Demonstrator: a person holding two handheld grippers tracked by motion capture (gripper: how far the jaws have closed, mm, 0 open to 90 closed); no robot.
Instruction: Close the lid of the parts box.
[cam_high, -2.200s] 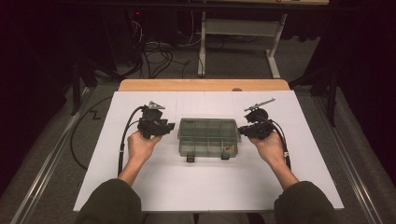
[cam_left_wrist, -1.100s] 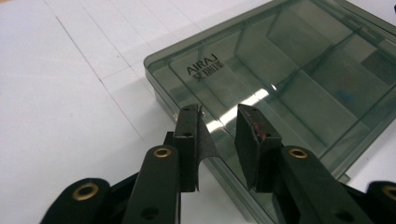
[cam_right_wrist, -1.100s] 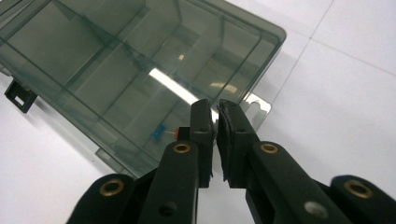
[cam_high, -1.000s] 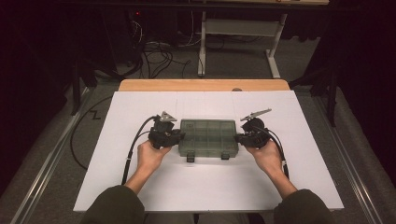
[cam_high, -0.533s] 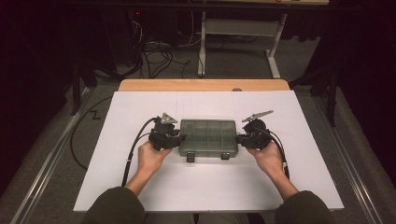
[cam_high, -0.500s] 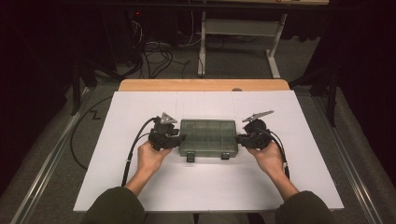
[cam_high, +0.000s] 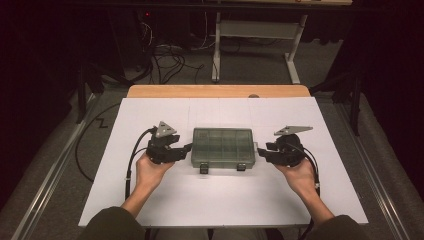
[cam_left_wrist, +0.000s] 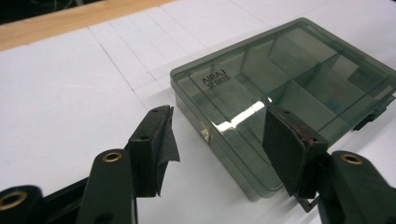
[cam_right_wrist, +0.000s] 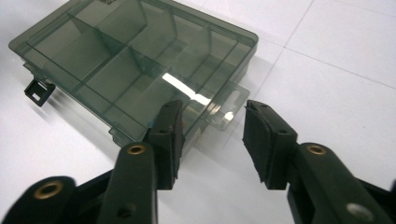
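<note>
Smoke-tinted plastic organiser box (cam_high: 223, 147) is seen lying flat on the white desk (cam_high: 220, 200), near its middle, with the lid closed and the inner dividers visible through the clear top. Two small black latches (cam_high: 204, 168) are set along the edge nearest the person. Embossed lettering is carried on the lid at the end seen in the left gripper view, though it cannot be read with certainty. A clear hang tab (cam_right_wrist: 227, 108) is seen projecting from the box's other end in the right gripper view.

The left tool (cam_high: 186, 148) is held in the person's left hand (cam_high: 152, 170) just beside the left end of the box. Its jaws have just been opening and are spread apart; in the left gripper view a corner of the box (cam_left_wrist: 280, 84) is seen beyond and between the pads (cam_left_wrist: 161, 140), which are not pressed on it.

The right tool (cam_high: 261, 152) is held in the right hand (cam_high: 300, 175) just beside the right end of the box. Its jaws have likewise just been opening and are released; the hang tab is seen lying just ahead of the gap between the pads (cam_right_wrist: 264, 135), untouched.

A bare wooden strip (cam_high: 218, 91) is visible along the far edge of the desk. Cables (cam_high: 170, 52) are seen on the floor beyond.
</note>
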